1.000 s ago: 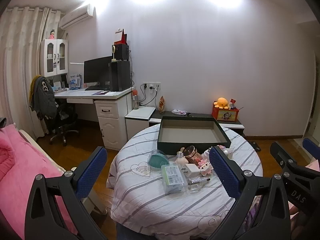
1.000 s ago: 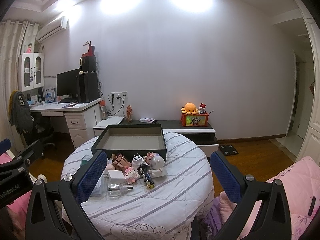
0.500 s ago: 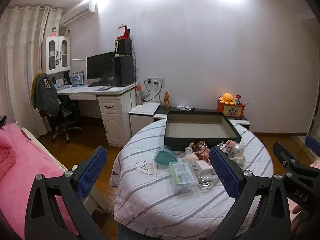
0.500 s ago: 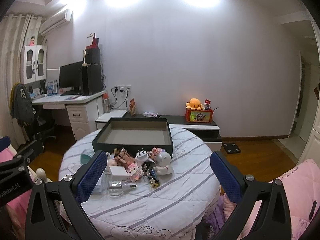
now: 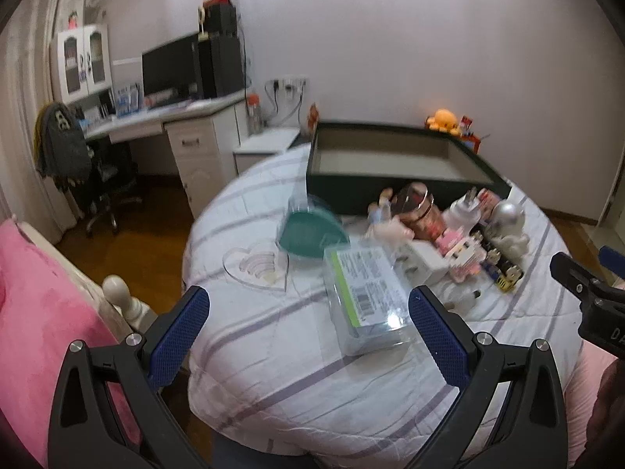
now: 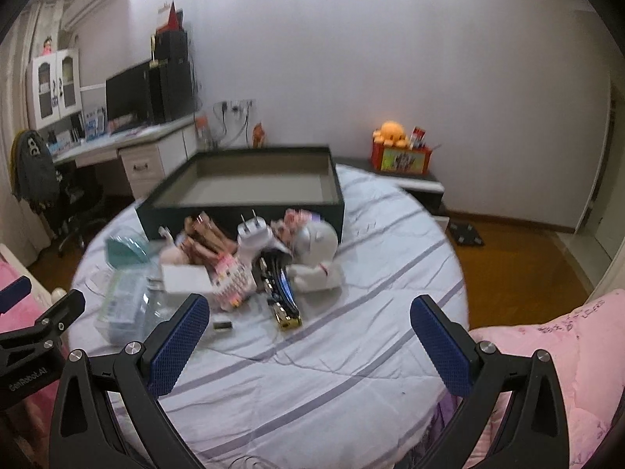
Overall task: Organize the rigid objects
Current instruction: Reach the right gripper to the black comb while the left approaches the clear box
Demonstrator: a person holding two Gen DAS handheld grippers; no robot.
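The clear packaged box (image 5: 365, 297) lies flat on the counter (image 5: 273, 359), long axis running 11 to 5 o'clock, while the left claw (image 5: 308, 328) and right claw (image 6: 308, 328) both gape wide, holding nothing.

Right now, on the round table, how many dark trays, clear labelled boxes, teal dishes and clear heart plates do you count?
Dark tray: 1
Clear labelled box: 1
Teal dish: 1
Clear heart plate: 1
Total: 4
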